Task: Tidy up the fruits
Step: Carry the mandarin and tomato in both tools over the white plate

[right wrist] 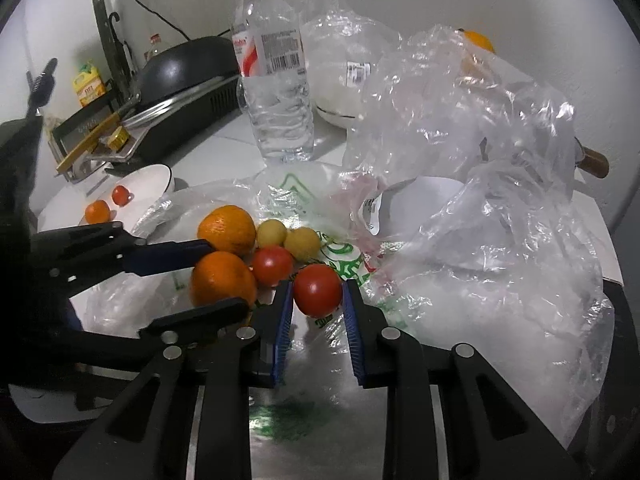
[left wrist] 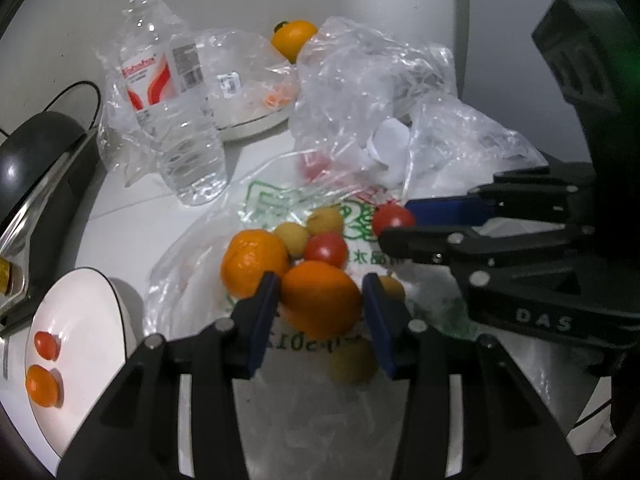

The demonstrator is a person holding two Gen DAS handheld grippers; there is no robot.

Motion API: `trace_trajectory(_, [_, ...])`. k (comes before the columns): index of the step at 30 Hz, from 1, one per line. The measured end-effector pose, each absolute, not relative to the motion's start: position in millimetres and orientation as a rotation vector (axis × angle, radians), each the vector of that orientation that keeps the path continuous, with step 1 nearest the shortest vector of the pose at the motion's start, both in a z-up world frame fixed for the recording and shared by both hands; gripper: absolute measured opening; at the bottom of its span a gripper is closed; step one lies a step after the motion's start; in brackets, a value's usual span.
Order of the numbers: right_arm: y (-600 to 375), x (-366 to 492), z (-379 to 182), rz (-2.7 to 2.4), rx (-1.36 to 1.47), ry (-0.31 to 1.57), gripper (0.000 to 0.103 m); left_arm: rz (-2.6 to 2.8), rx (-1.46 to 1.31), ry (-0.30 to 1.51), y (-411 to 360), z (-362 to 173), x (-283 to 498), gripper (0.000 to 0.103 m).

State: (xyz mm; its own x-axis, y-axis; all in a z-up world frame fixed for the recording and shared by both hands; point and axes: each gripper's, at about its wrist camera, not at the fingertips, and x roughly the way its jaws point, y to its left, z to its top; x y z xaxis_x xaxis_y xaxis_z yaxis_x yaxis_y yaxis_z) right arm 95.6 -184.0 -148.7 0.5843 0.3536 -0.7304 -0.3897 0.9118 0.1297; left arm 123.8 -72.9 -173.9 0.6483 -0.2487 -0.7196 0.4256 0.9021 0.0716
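Observation:
A pile of fruit lies on a printed plastic bag (left wrist: 280,200): two oranges, red tomatoes and small yellow fruits. My left gripper (left wrist: 320,292) has its blue pads on both sides of the nearer orange (left wrist: 320,300), shut on it; it also shows in the right wrist view (right wrist: 222,280). My right gripper (right wrist: 318,292) is shut on a red tomato (right wrist: 318,290), seen in the left wrist view as well (left wrist: 393,218). A second orange (left wrist: 252,260) and a second tomato (left wrist: 326,249) lie just behind. A white bowl (left wrist: 92,344) at the left holds a small tomato (left wrist: 46,345) and a small orange fruit (left wrist: 41,385).
A clear water bottle (left wrist: 176,120) stands behind the pile. Crumpled clear bags (left wrist: 380,92) cover the right side, with another orange (left wrist: 294,38) and a white plate (left wrist: 256,124) behind. A black pan on a cooker (right wrist: 188,64) sits at the far left.

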Motion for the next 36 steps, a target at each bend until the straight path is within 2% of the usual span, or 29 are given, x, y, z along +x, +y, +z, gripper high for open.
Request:
trace_trajectory(7, [-185.6,89.8,-137.0,0.432,-0.04,0.799,0.027,-0.376,0.241,0.785,-70.4,-171.3,121.0,0.042])
trace_trajectory(36, [-138.1,53.8,-92.1,0.431,-0.099,0.711,0.027,-0.356,0.188,0.611,-13.8,-111.2,73.9,0.042])
